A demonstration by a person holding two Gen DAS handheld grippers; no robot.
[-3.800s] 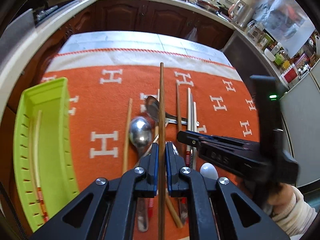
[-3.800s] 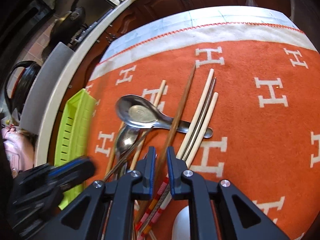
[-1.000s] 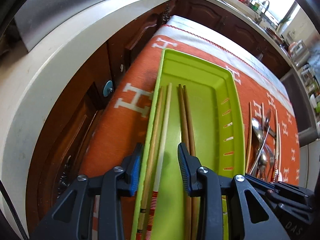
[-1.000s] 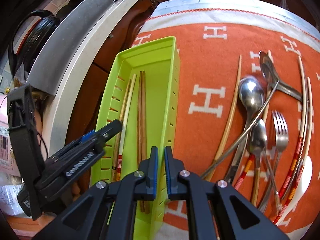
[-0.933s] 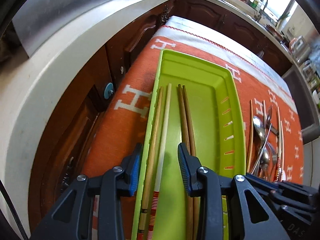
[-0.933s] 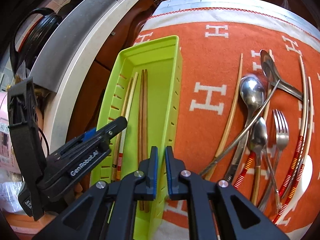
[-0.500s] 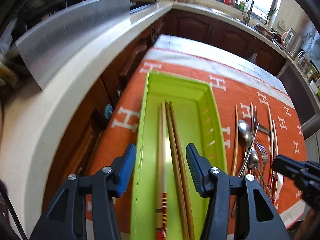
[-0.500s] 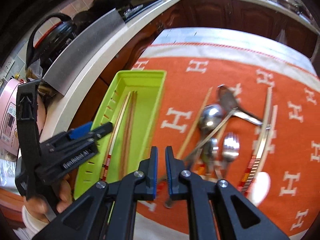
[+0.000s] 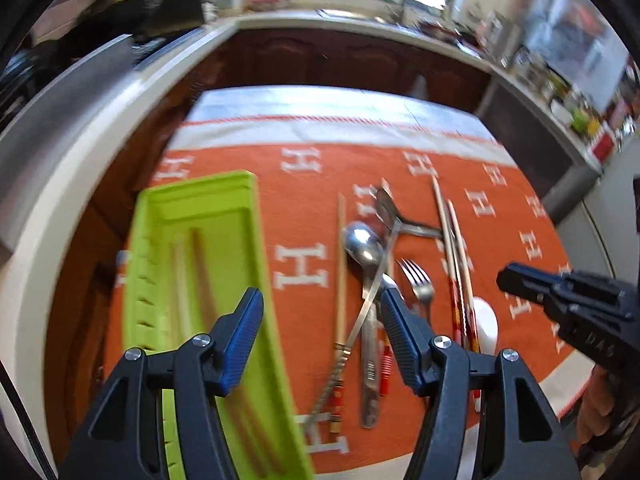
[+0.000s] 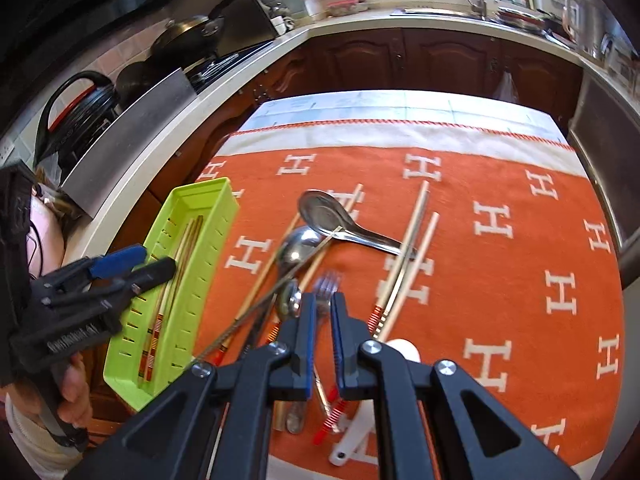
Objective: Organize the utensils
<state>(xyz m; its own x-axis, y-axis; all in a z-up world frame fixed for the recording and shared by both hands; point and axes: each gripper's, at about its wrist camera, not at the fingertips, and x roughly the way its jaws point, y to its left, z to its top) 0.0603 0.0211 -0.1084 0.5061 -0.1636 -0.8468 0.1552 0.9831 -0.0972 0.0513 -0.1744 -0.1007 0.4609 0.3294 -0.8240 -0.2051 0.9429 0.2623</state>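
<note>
Dark wood kitchen cabinets and a pale curved countertop point(image 10: 152, 148) ring a table covered by an orange cloth point(image 10: 500, 280) patterned with white H letters. A stove with a pan sits on the far left counter, and a sink with bottles stands under the window beyond.

At the cloth's left edge lies a lime-green slotted tray point(image 10: 208, 240), already holding a few chopsticks point(image 10: 184, 256) laid lengthwise, some dark wood and some pale with red-banded ends. That arrangement suggests the tray serves as the collecting place, sorted by kind.

The remaining utensils lie in a loose heap mid-cloth: a steel soup spoon point(image 10: 324, 212), a round tablespoon point(image 10: 298, 246), a fork point(image 10: 326, 286), several more chopsticks point(image 10: 412, 240) and a white ceramic spoon point(image 9: 484, 320) at the near edge.

The left gripper point(image 9: 320, 320) hangs between tray and heap; its jaws have just been opening and stand spread, with nothing between them. The right gripper point(image 10: 322, 320) hovers above the fork with its jaws nearly pressed together and empty. Both seem poised to return to the heap, so the sorting looks only partly done.
</note>
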